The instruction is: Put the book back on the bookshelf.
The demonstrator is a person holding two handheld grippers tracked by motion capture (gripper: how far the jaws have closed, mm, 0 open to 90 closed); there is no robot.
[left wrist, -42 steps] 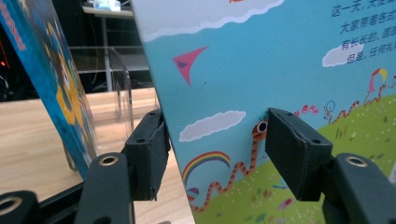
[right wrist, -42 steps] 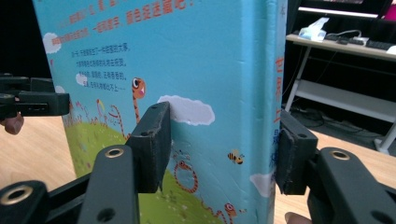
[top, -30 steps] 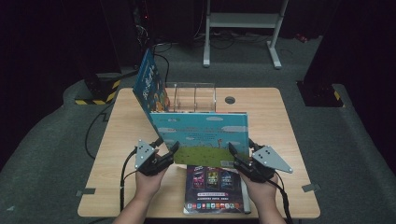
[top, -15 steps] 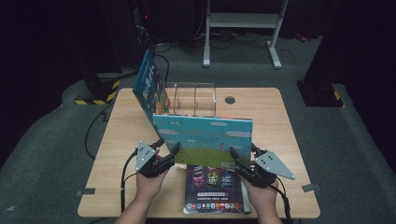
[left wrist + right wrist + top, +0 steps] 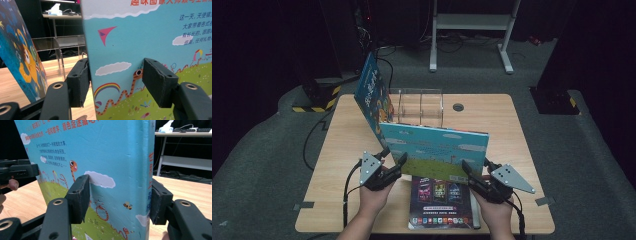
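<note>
A blue picture book (image 5: 434, 152) is held upright above the tabletop (image 5: 337, 150), clamped by the left gripper (image 5: 393, 160) and right gripper (image 5: 474, 172); carrying toward the clear rack (image 5: 419, 106) (likely its destination) seems next.

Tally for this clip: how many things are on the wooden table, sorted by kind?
Picture books: 3, namely the light-blue hardcover book held upright, the dark-blue book leaning on the rack, and the dark-covered book lying flat
Clear acrylic divider racks: 1
Hand-held black grippers: 2, left and right
Total: 6
</note>
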